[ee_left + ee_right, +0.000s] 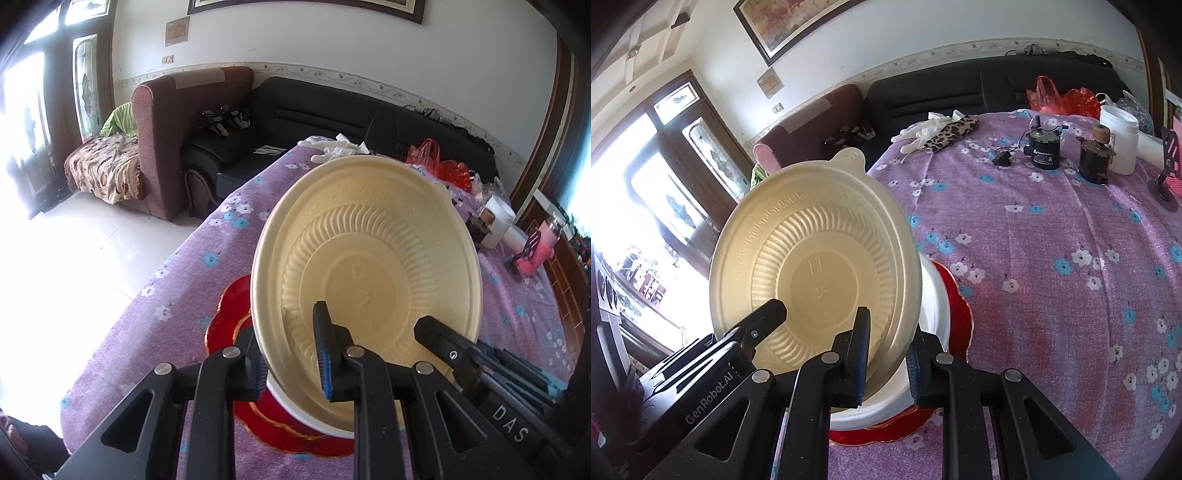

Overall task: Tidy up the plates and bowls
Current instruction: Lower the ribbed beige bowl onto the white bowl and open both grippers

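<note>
Gleaming cream ribbed bowl, tilted

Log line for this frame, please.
left gripper: shut on cream bowl rim | right gripper: shut on same bowl | white bowl on red plate beneath

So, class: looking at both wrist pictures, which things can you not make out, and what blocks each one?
- Left wrist view: most of the red plate lies behind the cream bowl and the left claw.
- Right wrist view: the white bowl underneath is largely covered by the cream bowl and the right claw; whether they touch is unclear.
- Both views: the raised lettering on the cream bowl is too faint to read.
- Left wrist view: window side is washed out by glare.
</note>
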`<state>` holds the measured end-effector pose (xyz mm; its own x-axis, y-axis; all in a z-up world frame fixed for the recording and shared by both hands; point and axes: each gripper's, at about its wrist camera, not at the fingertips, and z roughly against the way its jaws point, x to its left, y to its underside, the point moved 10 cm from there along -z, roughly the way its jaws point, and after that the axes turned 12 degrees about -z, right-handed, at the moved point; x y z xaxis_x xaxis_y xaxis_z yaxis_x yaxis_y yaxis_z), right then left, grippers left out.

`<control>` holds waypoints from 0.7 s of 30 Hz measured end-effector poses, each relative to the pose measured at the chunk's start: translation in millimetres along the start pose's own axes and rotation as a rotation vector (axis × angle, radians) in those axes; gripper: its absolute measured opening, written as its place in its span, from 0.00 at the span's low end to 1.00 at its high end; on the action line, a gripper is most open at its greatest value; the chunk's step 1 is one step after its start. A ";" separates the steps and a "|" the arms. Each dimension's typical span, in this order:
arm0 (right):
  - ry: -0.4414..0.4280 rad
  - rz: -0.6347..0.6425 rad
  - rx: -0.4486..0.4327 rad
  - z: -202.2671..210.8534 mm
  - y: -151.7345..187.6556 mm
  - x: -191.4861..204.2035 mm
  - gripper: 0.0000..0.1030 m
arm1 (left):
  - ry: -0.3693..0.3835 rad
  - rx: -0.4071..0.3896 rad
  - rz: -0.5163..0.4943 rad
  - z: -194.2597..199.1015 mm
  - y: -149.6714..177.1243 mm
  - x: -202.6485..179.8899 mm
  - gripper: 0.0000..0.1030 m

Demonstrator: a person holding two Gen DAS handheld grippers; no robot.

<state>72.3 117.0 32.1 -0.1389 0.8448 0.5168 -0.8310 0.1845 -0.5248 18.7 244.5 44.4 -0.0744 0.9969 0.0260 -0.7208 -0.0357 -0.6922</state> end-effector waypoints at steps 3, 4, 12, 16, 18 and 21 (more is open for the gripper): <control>0.007 0.007 0.011 -3.1 3.2 1.2 0.19 | -0.013 0.019 -0.014 -4.3 4.4 -1.0 0.28; 0.012 0.010 0.015 -4.8 4.0 1.2 0.19 | -0.022 0.028 -0.019 -6.2 6.3 -0.4 0.29; 0.058 0.019 0.027 -12.4 6.8 -6.9 0.18 | -0.078 -0.003 -0.017 5.3 3.5 11.6 0.57; 0.061 0.020 0.022 -12.1 6.1 -6.8 0.18 | -0.079 -0.008 0.001 7.0 3.7 18.4 0.57; 0.066 0.025 0.015 -12.3 5.3 -6.7 0.18 | -0.081 -0.015 0.006 9.4 4.5 19.8 0.58; 0.073 0.014 -0.010 -11.0 3.2 -7.8 0.18 | -0.094 -0.033 0.008 16.4 4.5 20.5 0.67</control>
<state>76.7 116.5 19.0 -0.1108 0.8816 0.4589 -0.8236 0.1770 -0.5388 2.6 263.6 53.7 -0.1449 0.9856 0.0868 -0.6967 -0.0394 -0.7163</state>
